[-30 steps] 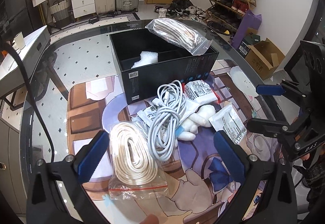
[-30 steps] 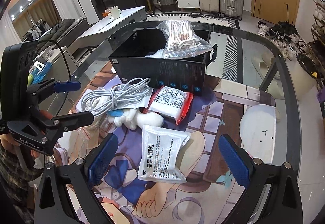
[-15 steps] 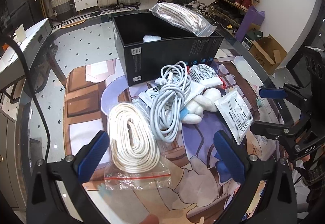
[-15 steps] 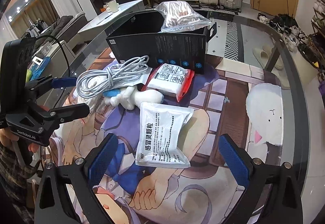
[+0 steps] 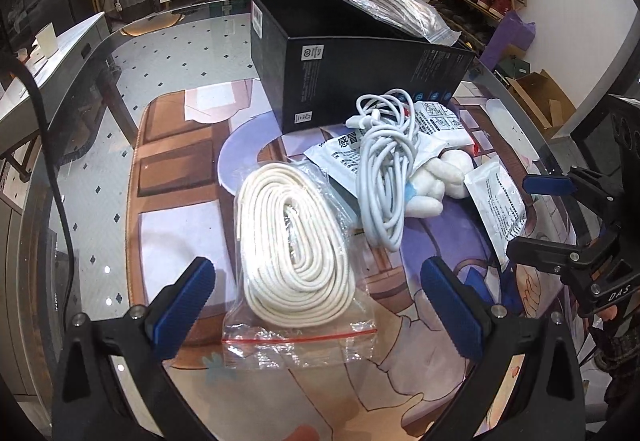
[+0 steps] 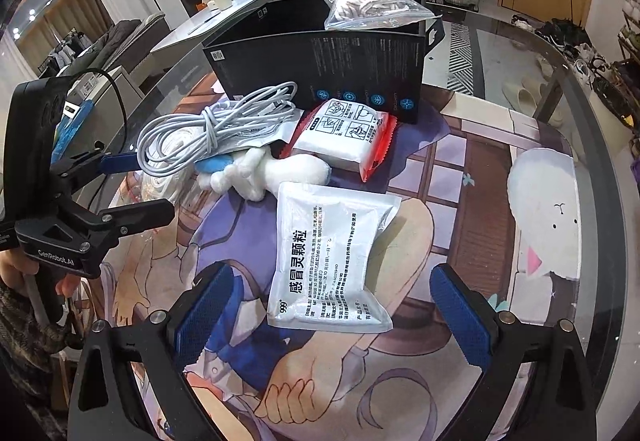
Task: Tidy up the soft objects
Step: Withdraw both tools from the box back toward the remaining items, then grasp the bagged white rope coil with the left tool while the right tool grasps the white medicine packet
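The left tongs (image 5: 316,301), spread wide and empty, straddle the bagged white rope (image 5: 296,237), its long axis running 12-to-6, while the equally wide-spread right tongs (image 6: 328,305) frame the sachet (image 6: 332,257).

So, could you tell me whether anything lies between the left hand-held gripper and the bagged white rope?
Nothing visible does. The left hand-held gripper is open with the bagged white rope lying directly ahead between its fingers; the grey cable bundle sits further back to the right.
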Available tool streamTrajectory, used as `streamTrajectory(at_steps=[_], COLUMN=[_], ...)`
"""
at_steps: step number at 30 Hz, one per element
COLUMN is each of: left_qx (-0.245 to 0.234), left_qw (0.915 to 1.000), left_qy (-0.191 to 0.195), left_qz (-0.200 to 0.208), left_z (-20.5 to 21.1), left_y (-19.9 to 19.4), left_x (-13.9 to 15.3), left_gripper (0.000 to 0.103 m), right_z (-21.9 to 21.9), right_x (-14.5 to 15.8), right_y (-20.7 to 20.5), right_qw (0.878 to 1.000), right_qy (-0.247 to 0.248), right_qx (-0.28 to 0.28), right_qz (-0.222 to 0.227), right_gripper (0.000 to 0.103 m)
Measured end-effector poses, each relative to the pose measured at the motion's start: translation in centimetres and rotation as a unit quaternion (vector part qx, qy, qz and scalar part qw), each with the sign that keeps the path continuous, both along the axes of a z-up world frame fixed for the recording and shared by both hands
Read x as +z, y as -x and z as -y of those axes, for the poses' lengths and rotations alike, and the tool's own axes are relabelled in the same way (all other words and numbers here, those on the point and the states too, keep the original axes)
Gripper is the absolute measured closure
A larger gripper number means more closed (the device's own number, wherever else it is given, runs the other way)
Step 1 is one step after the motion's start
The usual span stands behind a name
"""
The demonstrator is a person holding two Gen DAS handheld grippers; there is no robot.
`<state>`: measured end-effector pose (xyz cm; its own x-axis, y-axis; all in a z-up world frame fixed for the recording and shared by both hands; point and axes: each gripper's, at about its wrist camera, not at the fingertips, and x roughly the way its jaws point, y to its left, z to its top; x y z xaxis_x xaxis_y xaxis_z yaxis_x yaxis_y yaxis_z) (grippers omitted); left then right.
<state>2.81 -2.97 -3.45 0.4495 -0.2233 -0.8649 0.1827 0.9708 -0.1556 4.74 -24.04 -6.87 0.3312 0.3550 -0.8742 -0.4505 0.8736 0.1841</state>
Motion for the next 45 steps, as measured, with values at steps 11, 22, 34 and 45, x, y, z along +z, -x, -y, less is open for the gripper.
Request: streamTrajectory(at_steps=[11, 22, 34, 45], left_qx=[0.009, 0.013, 0.05, 0.047], left_qw=[0.9998, 0.998, 0.9967, 0.9978], left_qy=[-0.015, -0.061, -0.063, -0.046], left_qz=[-0.004, 0.006, 0.014, 0.004], left_z=[-0.3, 0.9, -0.5, -1.3], left_y=[-0.9, -1.8, -2.1, -1.3], left_x=[-0.9, -1.6, -0.6, -0.2], left_gripper=[0.0, 0.001, 0.05, 0.071], right_z=[-1.3, -2.4, -1.9, -0.9], right_x=[-1.0, -1.4, -1.3, -0.9], right_y=[-1.0, -1.6, -1.5, -1.1], right_qw=[1.0, 0.998, 0.997, 0.997], right_qy=[0.024, 0.057, 0.071, 0.068], right_qx=[-0.007, -0.017, -0.012, -0.008], right_qz=[-0.007, 0.015, 0.03, 0.024], right_gripper=[0.009, 0.033, 0.057, 0.069])
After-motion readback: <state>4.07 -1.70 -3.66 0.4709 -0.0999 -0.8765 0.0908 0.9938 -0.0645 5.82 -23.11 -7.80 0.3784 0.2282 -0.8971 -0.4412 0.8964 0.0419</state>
